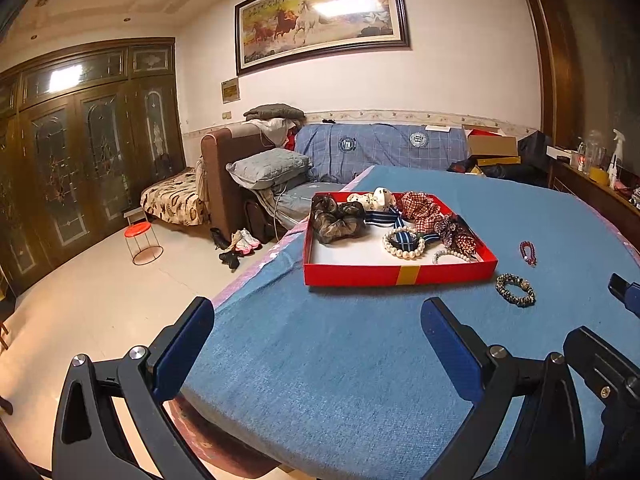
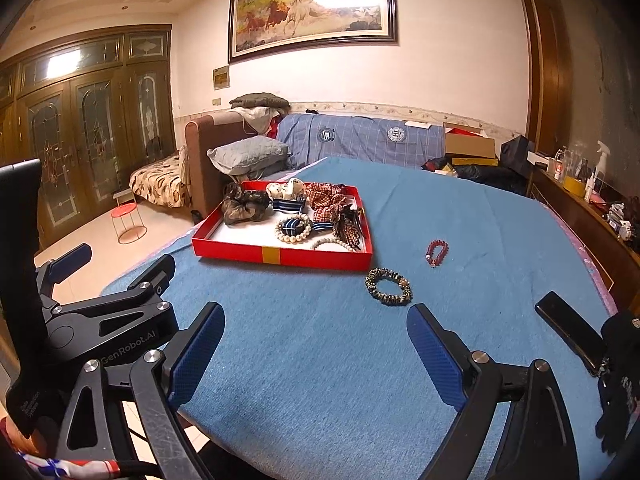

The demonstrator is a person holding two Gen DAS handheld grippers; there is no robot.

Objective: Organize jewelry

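Observation:
A shallow red tray (image 1: 400, 274) (image 2: 280, 257) sits on the blue tablecloth and holds scrunchies, a pearl bracelet (image 1: 404, 243) (image 2: 293, 232), a striped ribbon and a beaded bow clip. To its right on the cloth lie a dark patterned bracelet (image 1: 515, 289) (image 2: 388, 286) and a red bead bracelet (image 1: 528, 253) (image 2: 437, 251). My left gripper (image 1: 318, 348) hovers open and empty in front of the tray. My right gripper (image 2: 316, 350) also stands open and empty, just short of the patterned bracelet. The left gripper's body (image 2: 108, 316) shows at the left of the right wrist view.
A dark phone (image 2: 570, 330) and a black glove (image 2: 620, 380) lie at the table's right edge. Behind the table stand a blue-covered sofa (image 1: 380, 148), cardboard boxes (image 1: 492, 146) and a cluttered wooden shelf (image 2: 592, 216). A red stool (image 1: 142, 240) stands on the floor at left.

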